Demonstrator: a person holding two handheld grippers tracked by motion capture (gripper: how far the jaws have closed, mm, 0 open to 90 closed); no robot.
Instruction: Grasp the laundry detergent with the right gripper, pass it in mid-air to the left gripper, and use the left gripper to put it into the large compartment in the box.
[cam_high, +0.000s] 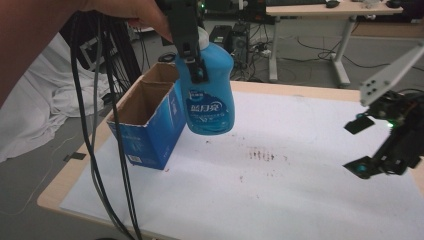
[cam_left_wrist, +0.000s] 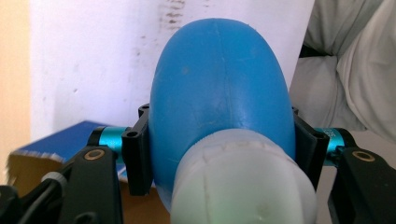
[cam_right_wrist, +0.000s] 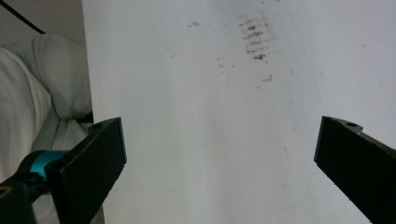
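The left tool (cam_high: 192, 55) pinches a blue plastic detergent bottle with a pale cap (cam_high: 209, 92) near its neck, holding it in the air at upper centre of the high view, just beside an open blue cardboard box (cam_high: 150, 120) standing on the white-covered bench (cam_high: 280, 200). The right tool (cam_high: 365, 145), at the right edge, has its jaws spread wide over bare bench, gripping nothing.

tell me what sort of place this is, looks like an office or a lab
Most likely a lab or office workroom set up for recording. A desk stands behind with a computer tower and loose cables on the floor, and the work table wears a stained white sheet.
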